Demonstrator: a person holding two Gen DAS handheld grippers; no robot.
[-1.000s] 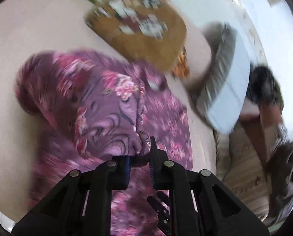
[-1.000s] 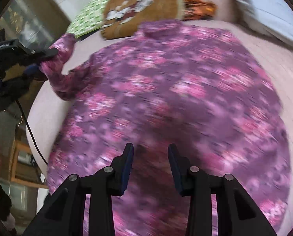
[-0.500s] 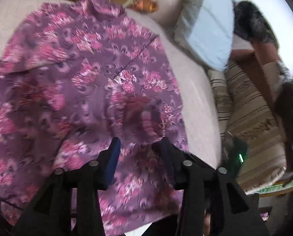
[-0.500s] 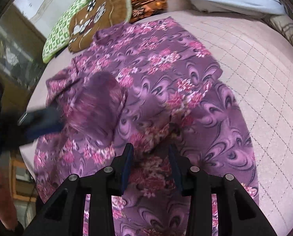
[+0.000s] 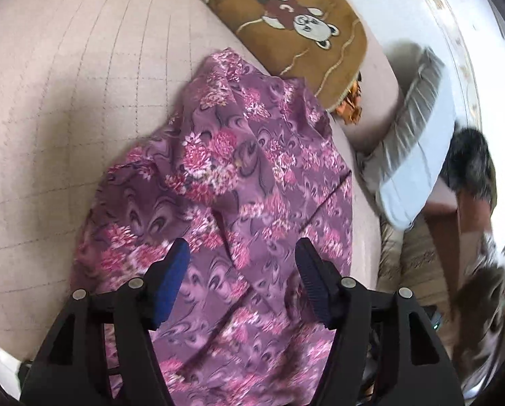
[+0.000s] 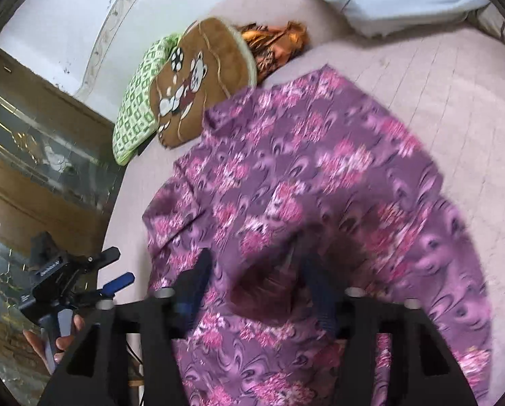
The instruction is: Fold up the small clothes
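A purple shirt with pink flowers point(image 5: 239, 182) lies on the pale quilted bed, one side folded over itself into a long strip. My left gripper point(image 5: 240, 264) is open and empty, just above the shirt's near part. In the right wrist view the shirt point(image 6: 320, 176) fills the middle. My right gripper point(image 6: 257, 270) is open, its jaws standing on either side of a raised fold of the cloth. The left gripper point(image 6: 117, 267) also shows there, off the bed's left edge.
A brown bear-print cushion point(image 5: 293, 27) and an orange cloth point(image 5: 350, 105) lie beyond the shirt. A green checked pillow point(image 6: 137, 98) sits beside the cushion. A grey-blue pillow point(image 5: 418, 155) lies at the right. A wooden cabinet point(image 6: 32, 155) stands left of the bed point(image 5: 66, 101).
My left gripper let go of the sleeve, opened wide and pulled back toward the bed's left edge. My right gripper opened wider and dropped closer onto the shirt.
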